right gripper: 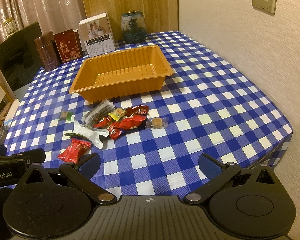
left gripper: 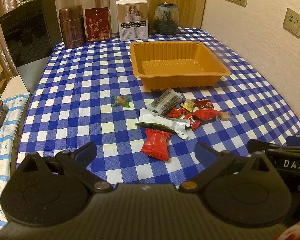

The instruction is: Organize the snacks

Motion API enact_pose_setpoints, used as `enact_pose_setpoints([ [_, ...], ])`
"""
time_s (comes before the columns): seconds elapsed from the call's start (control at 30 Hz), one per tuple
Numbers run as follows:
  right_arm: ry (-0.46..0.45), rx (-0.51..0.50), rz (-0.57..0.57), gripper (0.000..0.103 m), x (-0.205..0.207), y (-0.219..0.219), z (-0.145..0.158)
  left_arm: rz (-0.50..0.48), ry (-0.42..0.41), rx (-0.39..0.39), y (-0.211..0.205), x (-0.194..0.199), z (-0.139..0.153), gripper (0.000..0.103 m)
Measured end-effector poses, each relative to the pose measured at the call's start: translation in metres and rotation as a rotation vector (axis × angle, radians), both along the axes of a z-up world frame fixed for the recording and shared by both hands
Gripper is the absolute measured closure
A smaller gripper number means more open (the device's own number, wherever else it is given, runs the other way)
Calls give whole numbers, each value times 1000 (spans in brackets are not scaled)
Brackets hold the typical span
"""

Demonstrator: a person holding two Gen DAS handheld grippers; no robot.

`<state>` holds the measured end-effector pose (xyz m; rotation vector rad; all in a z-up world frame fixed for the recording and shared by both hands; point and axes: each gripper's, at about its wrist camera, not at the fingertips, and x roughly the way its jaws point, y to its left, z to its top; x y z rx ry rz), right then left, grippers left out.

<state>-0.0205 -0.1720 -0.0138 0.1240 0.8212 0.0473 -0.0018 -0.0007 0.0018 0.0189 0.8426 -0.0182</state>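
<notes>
One orange tray (left gripper: 178, 64), ribbed thin plastic and rectangular, sits on the desk (left gripper: 80, 76) in the upper middle of the left wrist view, with nothing in it. The desk wears a glossy blue-and-white checked cloth.

Below the tray, in the middle of the frame, lie the snacks in a loose heap. I count about ten: one flat red packet (left gripper: 156, 145) with crimped ends lying lowest and nearest the left claw (left gripper: 146, 152); one white crumpled foil pouch (left gripper: 166, 123) just above it; what looks like one clear sleeve of dark bars (left gripper: 166, 101), though it may be two stacked; four shiny red wrapped sweets (left gripper: 205, 114) bunched together, the far one darker; one small yellow sweet (left gripper: 188, 105); one brown cube in clear wrap (left gripper: 224, 117) at the right end; and one green-wrapped cube (left gripper: 121, 101) lying apart to the left.

Along the top edge stand one brown metal canister (left gripper: 72, 27), one red card box (left gripper: 97, 24), one white carton (left gripper: 133, 19) and one dark glass jar (left gripper: 166, 19).

The left claw hangs released, its blue pads wide apart over bare cloth. In the right wrist view the right claw (right gripper: 149, 165) is likewise spread wide, gripping nothing, at the bottom of the frame.
</notes>
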Motion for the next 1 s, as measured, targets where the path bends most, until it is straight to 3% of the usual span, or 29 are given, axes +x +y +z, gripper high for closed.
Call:
enact_pose_setpoints([
  [0.47, -3, 0, -7, 0, -1, 1, 0, 10, -9, 1, -6, -1, 4, 0],
  [0.6, -1, 9, -18, 0, -1, -4, 3, 13, -14, -33, -6, -1, 7, 0],
  [1.0, -16, 42, -14, 0, 15, -17, 1, -80, -49, -73, 5, 24, 11, 0],
])
